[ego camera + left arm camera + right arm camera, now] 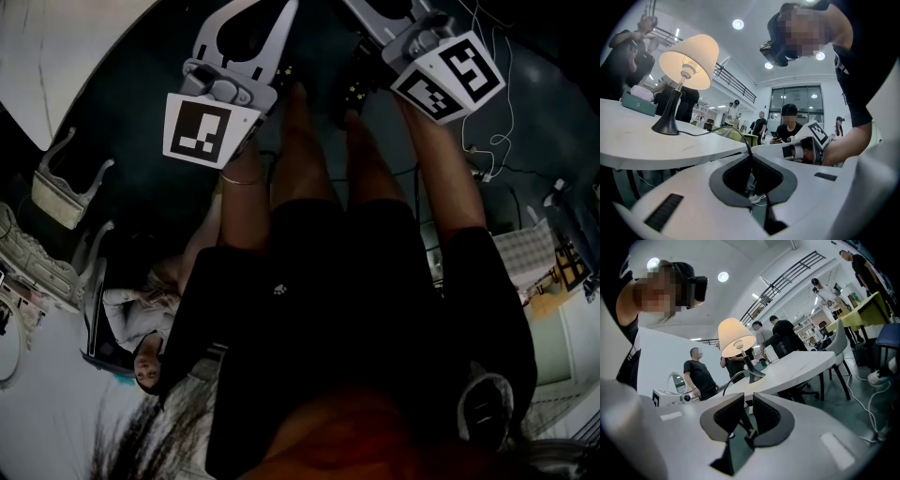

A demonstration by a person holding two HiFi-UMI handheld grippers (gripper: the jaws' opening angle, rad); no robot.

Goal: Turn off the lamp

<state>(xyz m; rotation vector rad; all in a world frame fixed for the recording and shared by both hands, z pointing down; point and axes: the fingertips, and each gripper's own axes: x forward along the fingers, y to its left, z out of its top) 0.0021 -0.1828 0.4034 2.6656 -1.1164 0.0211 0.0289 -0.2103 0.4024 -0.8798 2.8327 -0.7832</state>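
Observation:
The lamp (689, 61) stands lit on a white table (628, 140), its cream shade glowing over a black base (665, 127). A black cord (723, 129) arcs from the base to my left gripper (751, 157), whose jaws meet on it. In the right gripper view the lamp (736, 338) is lit too. Its cord (733, 377) drops between the jaws of my right gripper (747, 397), which stand slightly apart without pressing on it. A small dark piece on the cord (749, 436) hangs behind them. The head view is dark; both marker cubes (206, 127) (450, 75) show at its top.
A green tissue box (640, 98) sits on the table behind the lamp. Several people stand or sit around the room. A chair (839, 348) stands at the table's end, and white cables (867, 399) trail over the floor at the right.

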